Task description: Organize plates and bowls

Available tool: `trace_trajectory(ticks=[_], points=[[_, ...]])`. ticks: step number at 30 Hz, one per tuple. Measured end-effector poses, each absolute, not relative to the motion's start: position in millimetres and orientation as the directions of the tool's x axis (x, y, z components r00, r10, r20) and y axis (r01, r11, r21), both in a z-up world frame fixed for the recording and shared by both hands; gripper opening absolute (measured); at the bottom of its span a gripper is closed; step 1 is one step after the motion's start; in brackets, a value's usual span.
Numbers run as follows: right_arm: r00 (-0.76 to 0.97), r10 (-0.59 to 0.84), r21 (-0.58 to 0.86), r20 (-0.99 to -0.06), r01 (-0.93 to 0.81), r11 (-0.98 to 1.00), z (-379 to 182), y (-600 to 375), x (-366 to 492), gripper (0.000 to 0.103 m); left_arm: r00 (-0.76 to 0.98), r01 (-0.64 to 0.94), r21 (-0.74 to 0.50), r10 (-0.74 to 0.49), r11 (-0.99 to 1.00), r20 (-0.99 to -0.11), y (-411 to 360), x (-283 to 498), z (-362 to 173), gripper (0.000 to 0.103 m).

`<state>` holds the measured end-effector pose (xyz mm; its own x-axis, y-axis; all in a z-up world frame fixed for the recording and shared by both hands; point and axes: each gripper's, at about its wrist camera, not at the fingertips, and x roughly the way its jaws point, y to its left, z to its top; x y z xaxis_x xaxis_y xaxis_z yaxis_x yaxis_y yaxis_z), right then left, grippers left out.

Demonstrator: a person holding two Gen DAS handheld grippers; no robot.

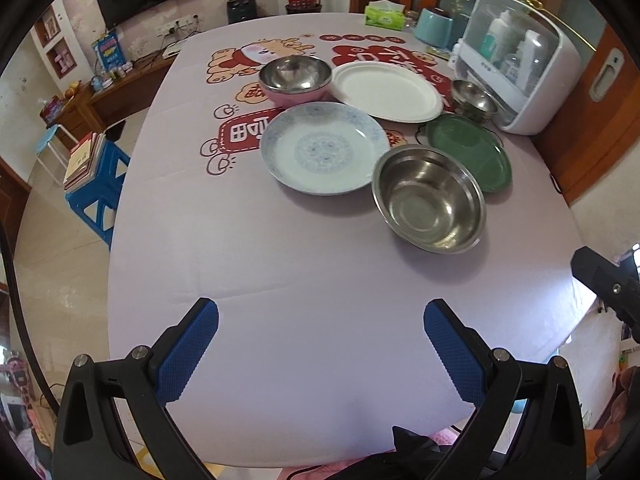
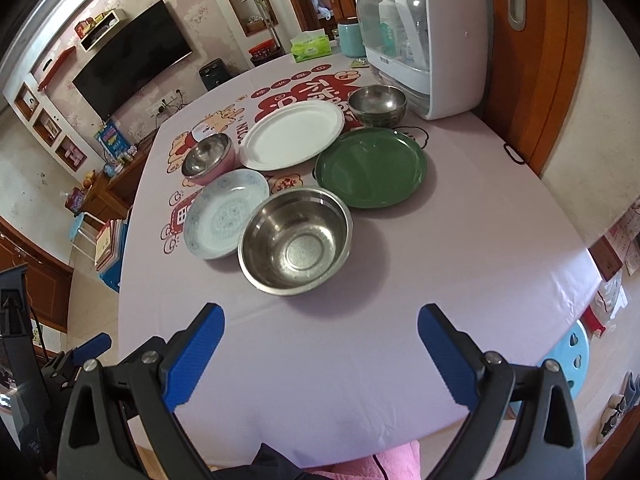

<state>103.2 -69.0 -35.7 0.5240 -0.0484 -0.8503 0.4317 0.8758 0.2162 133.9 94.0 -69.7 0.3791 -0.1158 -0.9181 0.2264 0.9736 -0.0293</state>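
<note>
1. The right gripper (image 2: 320,354) hangs over the bare near part of the table (image 2: 360,360), its blue fingers (image 2: 196,354) spread wide with nothing between them.
2. From it, the large steel bowl (image 2: 296,242) lies straight ahead at about 12 o'clock, the nearest dish, upright and empty. Being round, it has no long axis to line up with; only its near rim matters for a pinch.
3. Just past that bowl, at 11 o'clock, the blue-patterned plate (image 2: 226,218) sits with its edge tucked behind the bowl's rim; at 1 o'clock lies the green plate (image 2: 370,168).
4. Further out: the white plate (image 2: 292,136) at 12 o'clock, the pink-sided bowl (image 2: 208,158) at 11, and the small steel bowl (image 2: 376,106) at 1, beside a white storage box (image 2: 440,40).
5. The left gripper (image 1: 320,352) is likewise spread and empty. From it the large steel bowl (image 1: 430,200) is off at 1 o'clock and the blue-patterned plate (image 1: 324,148) is at 12.
6. Judgement: the right gripper is nearer and squarer to the large steel bowl, so that bowl suits the right hand; the patterned plate suits the left.
</note>
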Motion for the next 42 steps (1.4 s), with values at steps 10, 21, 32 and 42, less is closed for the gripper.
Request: trace_trajectory(ticks=[10, 21, 32, 42], points=[[0.565, -0.021, 0.236, -0.824, 0.377, 0.896, -32, -107, 143, 0.098, 0.441, 0.128, -0.004, -0.060, 0.992, -0.896, 74, 177, -52, 0.102], [0.614, 0.036, 0.272, -0.788, 0.297, 0.915, -44, -168, 207, 0.098, 0.461, 0.060, -0.005, -0.032, 0.998, -0.887, 29, 243, -50, 0.102], [0.652, 0.097, 0.328, -0.752, 0.243, 0.913, -67, -210, 281, 0.098, 0.555, 0.109, 0.067, -0.005, 0.992, -0.832, -14, 340, -34, 0.102], [0.680, 0.151, 0.377, -0.717, 0.197, 0.905, -101, -228, 334, 0.098, 0.596, 0.218, 0.158, -0.004, 0.963, -0.803, -42, 412, -49, 0.100]])
